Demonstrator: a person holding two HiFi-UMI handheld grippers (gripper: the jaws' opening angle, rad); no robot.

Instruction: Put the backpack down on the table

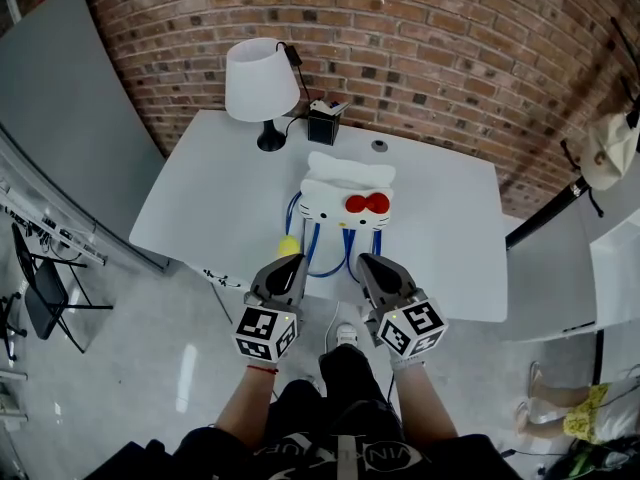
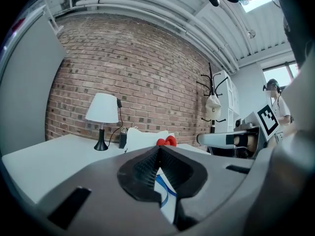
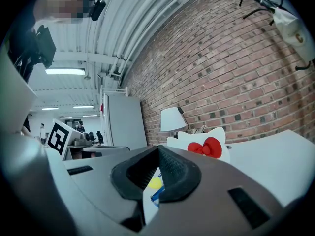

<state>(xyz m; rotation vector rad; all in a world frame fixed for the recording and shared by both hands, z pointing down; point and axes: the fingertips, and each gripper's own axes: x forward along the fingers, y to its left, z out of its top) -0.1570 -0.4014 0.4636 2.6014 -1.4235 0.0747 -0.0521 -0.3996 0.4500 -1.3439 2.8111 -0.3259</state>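
Both pairs of jaws are closed, holding nothing. The left gripper (image 1: 296,259) and right gripper (image 1: 363,260) sit side by side at the white table's (image 1: 200,208) near edge. Just beyond them, a white backpack (image 1: 346,200) with a red bow lies on the table. A white lamp (image 1: 261,80) stands behind it.

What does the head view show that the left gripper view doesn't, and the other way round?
Only the head view shows the grey floor and a black folding chair. Only the left gripper view shows white ceiling pipes and a bright window. Both show the white table, the white cat-faced backpack with a red bow lying on it, the white-shaded lamp and the red brick wall.
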